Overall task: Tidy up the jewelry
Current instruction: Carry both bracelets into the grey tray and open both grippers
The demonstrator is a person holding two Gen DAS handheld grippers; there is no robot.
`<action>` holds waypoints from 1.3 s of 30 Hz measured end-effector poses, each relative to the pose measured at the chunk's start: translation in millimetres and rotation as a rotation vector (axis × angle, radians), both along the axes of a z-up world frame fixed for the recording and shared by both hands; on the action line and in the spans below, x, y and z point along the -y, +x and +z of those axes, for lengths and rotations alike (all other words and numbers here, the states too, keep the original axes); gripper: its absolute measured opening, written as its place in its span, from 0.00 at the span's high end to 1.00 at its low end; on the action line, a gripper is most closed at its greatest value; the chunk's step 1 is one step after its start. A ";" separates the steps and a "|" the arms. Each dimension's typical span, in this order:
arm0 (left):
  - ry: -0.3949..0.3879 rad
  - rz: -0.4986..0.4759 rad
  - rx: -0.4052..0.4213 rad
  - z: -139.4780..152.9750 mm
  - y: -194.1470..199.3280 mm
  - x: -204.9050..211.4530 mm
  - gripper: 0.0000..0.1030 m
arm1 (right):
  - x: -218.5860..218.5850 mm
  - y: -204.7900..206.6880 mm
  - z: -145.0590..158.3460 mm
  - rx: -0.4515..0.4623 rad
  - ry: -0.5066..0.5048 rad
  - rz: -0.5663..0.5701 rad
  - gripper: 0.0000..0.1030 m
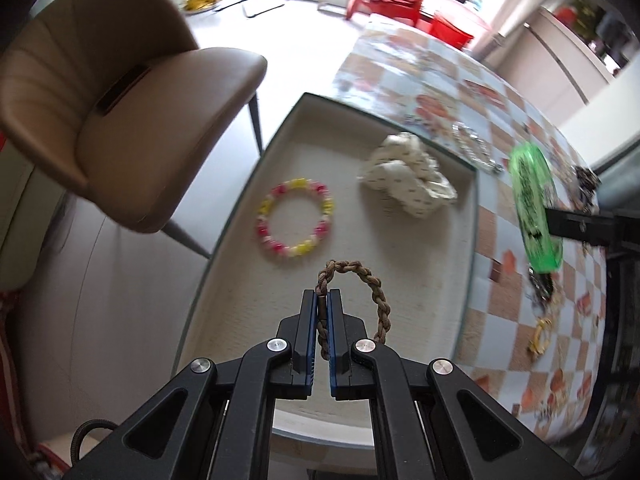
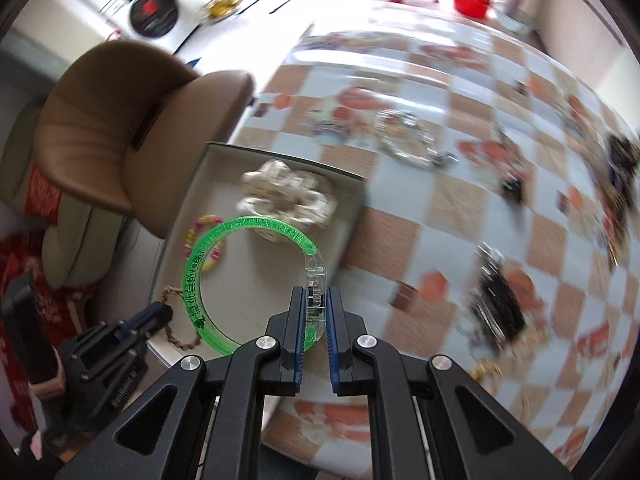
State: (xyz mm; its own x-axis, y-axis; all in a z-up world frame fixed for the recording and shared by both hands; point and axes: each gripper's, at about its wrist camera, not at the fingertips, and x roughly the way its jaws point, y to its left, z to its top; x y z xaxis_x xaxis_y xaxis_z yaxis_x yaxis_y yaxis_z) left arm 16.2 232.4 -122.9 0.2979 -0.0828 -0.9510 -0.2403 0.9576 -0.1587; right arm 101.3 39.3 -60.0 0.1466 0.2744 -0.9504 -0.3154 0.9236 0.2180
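— What have you got?
— A braided bracelet (image 1: 352, 292) clamped in my left hand-held gripper (image 1: 322, 300), a green bangle (image 2: 248, 280) pinched in my right hand-held gripper (image 2: 316, 300).
— And beyond them?
— Both hang over the tray (image 1: 400, 280); ahead lie a beaded bracelet (image 1: 295, 218) and a scrunchie (image 1: 408, 178).

Brown braided bracelet (image 1: 352, 280), translucent green bangle (image 2: 224, 276) with darker green lettering, pink, yellow and white beaded bracelet (image 1: 295, 218), cream dotted scrunchie (image 1: 408, 174), tablecloth (image 2: 460, 208) checked orange and white, tan chair (image 1: 112, 104).
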 end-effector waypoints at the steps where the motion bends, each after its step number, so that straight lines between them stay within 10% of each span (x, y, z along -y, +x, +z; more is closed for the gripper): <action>1: 0.003 0.014 0.001 -3.6 -0.3 -1.8 0.93 | -10.2 5.5 -3.2 -0.002 -0.004 0.019 0.90; 15: 0.094 0.105 -0.008 -48.3 -2.1 -6.0 0.93 | -111.2 62.3 -58.3 -0.002 -0.035 0.171 0.90; 32: 0.169 0.119 -0.048 -61.4 -9.3 -3.1 0.92 | -131.9 70.0 -100.6 -0.030 -0.090 0.179 0.85; 39: 0.191 0.099 -0.062 -58.3 -3.6 1.5 0.92 | -122.8 68.6 -94.4 -0.038 -0.008 0.161 0.56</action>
